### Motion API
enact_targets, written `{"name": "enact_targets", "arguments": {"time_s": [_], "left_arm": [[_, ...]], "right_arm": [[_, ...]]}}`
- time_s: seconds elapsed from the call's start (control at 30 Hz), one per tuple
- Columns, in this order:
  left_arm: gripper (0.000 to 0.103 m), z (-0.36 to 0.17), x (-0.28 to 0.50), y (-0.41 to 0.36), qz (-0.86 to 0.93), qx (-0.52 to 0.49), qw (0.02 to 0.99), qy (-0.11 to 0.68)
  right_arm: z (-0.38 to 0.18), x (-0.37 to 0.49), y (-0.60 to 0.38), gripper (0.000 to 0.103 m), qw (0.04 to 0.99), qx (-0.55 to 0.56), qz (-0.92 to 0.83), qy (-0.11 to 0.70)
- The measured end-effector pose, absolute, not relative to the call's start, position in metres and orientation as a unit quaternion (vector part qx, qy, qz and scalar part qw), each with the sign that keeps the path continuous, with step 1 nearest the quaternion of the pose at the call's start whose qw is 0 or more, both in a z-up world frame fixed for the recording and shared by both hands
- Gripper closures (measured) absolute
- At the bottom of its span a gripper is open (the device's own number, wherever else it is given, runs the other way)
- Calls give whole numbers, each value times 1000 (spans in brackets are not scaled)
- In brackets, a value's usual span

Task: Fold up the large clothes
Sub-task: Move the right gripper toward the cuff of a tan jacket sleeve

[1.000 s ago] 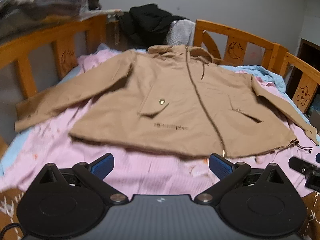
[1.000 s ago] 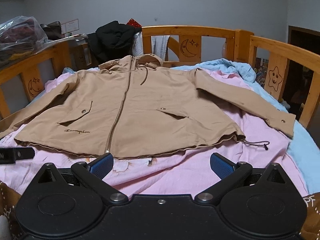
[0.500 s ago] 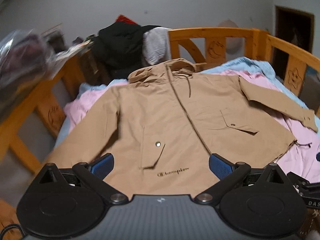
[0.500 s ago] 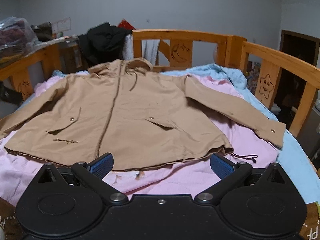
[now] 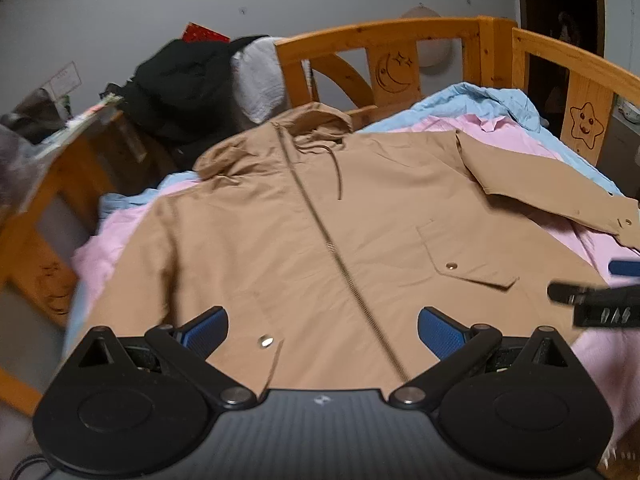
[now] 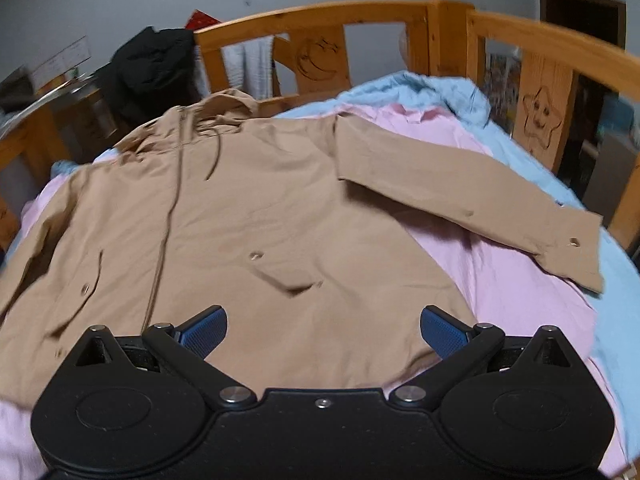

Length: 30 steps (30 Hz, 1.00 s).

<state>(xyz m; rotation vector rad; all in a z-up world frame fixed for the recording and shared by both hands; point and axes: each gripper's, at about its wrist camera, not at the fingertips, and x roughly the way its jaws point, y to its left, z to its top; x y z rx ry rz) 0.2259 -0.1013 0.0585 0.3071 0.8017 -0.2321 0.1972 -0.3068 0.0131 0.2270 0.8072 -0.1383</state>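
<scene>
Jacket (image 5: pixel 320 232) flat on bed (image 6: pixel 520 280), hood at frame top | both fingers wide open, empty | right gripper (image 6: pixel 323 330) nearer outstretched sleeve (image 6: pixel 460 200), frame right

jacket (image 5: pixel 320 220) flat on sheet (image 6: pixel 500 272), headboard (image 5: pixel 380 36) behind, clothes pile (image 5: pixel 180 80) behind-left

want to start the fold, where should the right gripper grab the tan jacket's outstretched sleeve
Grip the sleeve at its cuff, coming in from the outer right edge with the right gripper, which is open. The cuff lies flat and free on the pink sheet, farthest from the body, so lifting there should carry the whole sleeve inward.
</scene>
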Motion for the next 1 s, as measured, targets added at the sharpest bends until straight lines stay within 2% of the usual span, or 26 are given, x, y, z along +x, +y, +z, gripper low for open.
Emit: {"name": "enact_targets", "arguments": {"time_s": [0.37,0.53,0.73,0.93,1.0], "left_arm": [[0,26,297,-108,-130,123,905,386],[0,8,314,-112,-132,126,902,392],[0,-14,315,-126,-143,144,893,401],[0,-20,303,-142,-179,157,892,384],[0,-22,300,-150,-193,160,889,383]], "right_arm": [[67,285,-334,1,912,3,-28,410],[56,299,-352,0,875,42,-64,477],[19,263,-407,1,844,145,-128,500],[-4,206,-478,16,861,147,-213,438],[-11,190,-506,21,850,191,-245,425]]}}
